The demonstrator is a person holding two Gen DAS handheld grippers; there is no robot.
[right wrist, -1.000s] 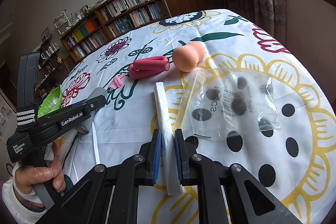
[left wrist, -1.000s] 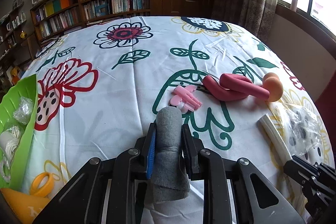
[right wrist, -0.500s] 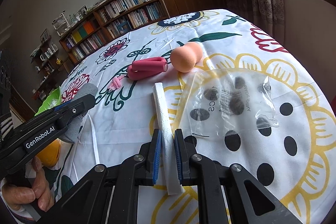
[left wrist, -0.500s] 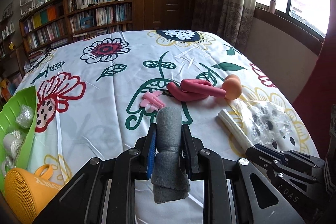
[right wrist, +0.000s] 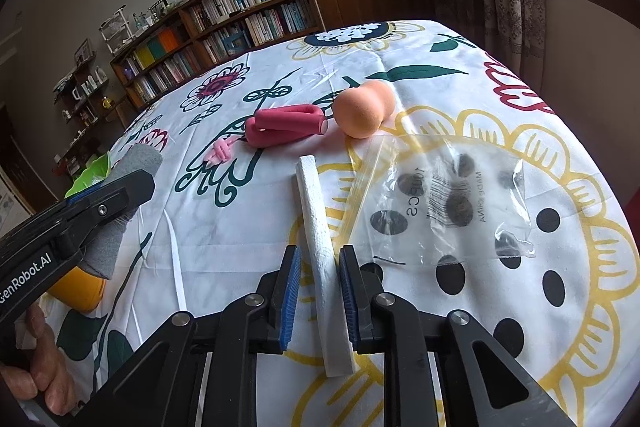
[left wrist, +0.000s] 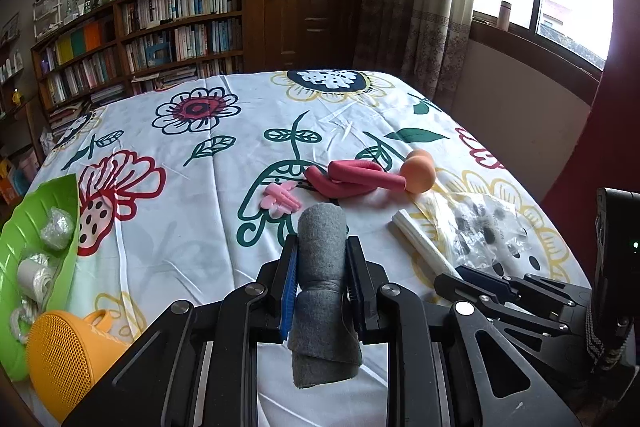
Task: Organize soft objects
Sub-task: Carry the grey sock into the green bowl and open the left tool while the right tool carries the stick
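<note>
Both wrist views look low across the floral tablecloth (left wrist: 192,227), apparently sharing its centre.

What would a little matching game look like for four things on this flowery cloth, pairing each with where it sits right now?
Things:
1. grey felt roll
2. white foam strip
3. orange sponge
4. clear bag

Places:
A. flat on the cloth, right of the white strip
B. squeezed in the left gripper
C. touching the end of the red foam tube
D. between the right gripper's open jaws

Pairs: 1-B, 2-D, 3-C, 4-A
</note>
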